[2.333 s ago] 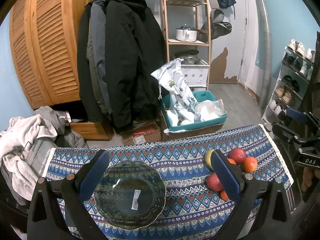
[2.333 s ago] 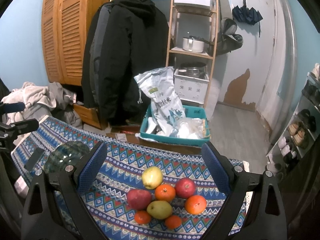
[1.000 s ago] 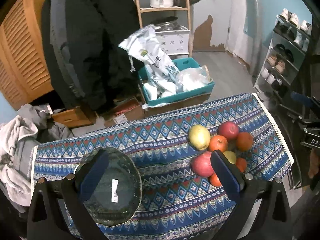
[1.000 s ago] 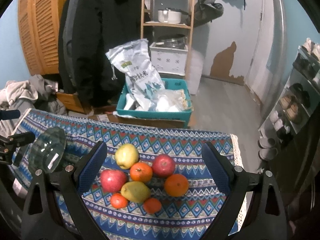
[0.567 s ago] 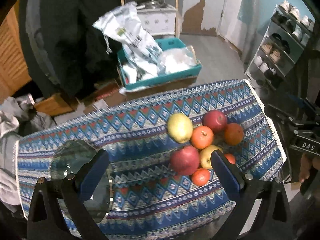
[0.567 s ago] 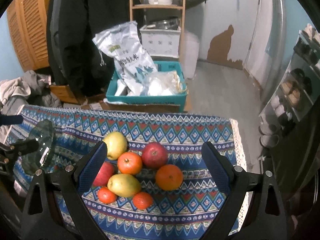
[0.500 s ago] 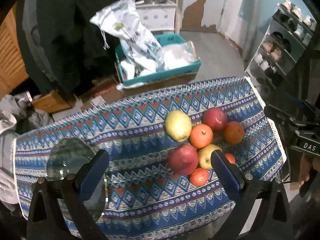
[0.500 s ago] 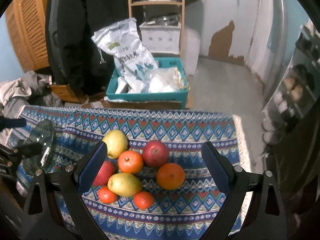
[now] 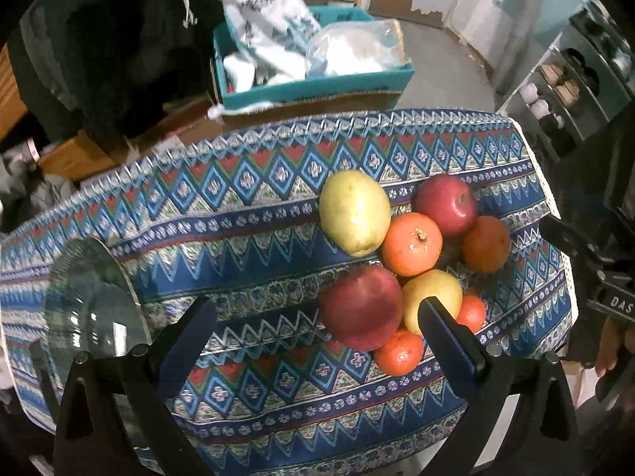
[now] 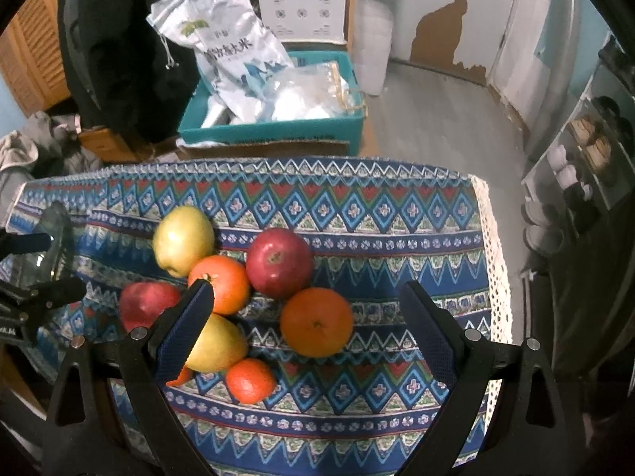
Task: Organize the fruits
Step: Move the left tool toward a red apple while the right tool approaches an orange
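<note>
We read "DAS" in white letters on the right gripper (image 9: 607,277) at the edge of the left wrist view; the white sack (image 10: 230,55) beyond the worktop (image 10: 397,206) carries a green logo and dark characters too small for us to make out. That sack stands in a teal box (image 10: 278,131) along with a clear plastic bag (image 10: 313,95). Our left gripper (image 9: 317,317) has its fingers spread wide and empty over the patterned cloth, beside the red apple (image 9: 361,305). The right gripper's fingers are likewise wide apart and hold nothing, hovering around the large orange (image 10: 316,323). The fruits lie clustered, touching, on the worktop's right half: yellow pear (image 10: 183,240), second apple (image 10: 279,261), oranges and small tangerines. The glass bowl (image 9: 91,305), empty, sits at the left end, well apart from the fruit; only the left wrist view shows it plainly.
</note>
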Demonstrator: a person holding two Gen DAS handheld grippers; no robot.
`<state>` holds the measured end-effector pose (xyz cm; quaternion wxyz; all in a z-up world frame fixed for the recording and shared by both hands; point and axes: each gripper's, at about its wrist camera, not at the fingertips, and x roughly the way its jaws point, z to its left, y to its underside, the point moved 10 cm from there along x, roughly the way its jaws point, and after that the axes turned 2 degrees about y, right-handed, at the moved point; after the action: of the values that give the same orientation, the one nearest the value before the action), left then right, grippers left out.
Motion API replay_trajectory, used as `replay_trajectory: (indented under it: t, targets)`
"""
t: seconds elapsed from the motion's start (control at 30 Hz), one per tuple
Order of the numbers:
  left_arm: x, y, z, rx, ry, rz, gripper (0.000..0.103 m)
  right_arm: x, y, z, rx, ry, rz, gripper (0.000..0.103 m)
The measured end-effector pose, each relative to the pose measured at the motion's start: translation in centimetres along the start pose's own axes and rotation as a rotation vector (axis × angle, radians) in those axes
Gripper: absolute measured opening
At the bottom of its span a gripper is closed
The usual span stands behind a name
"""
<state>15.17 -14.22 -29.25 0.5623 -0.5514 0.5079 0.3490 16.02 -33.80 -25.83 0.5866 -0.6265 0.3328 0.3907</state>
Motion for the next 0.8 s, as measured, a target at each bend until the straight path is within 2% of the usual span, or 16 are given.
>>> replay_trajectory:
  t: [0.23, 0.6, 0.8]
  targets:
    - [2.9, 0.3, -0.3, -0.002, -0.003, 0.056, 0.102, 1.8, 0.5, -0.5, 0.007, -0.002, 0.041, 0.093]
    - [6.6, 0.9, -0.7, -0.024, 0.017, 0.145, 0.102, 6.2, 3.0, -1.9, 0.000, 0.009, 0.172, 0.093]
    - [7.9, 0.4, -1.0, -0.031, 0.033, 0.153, 0.102, 7.2, 3.7, -2.3, 0.005, 0.007, 0.196, 0.093]
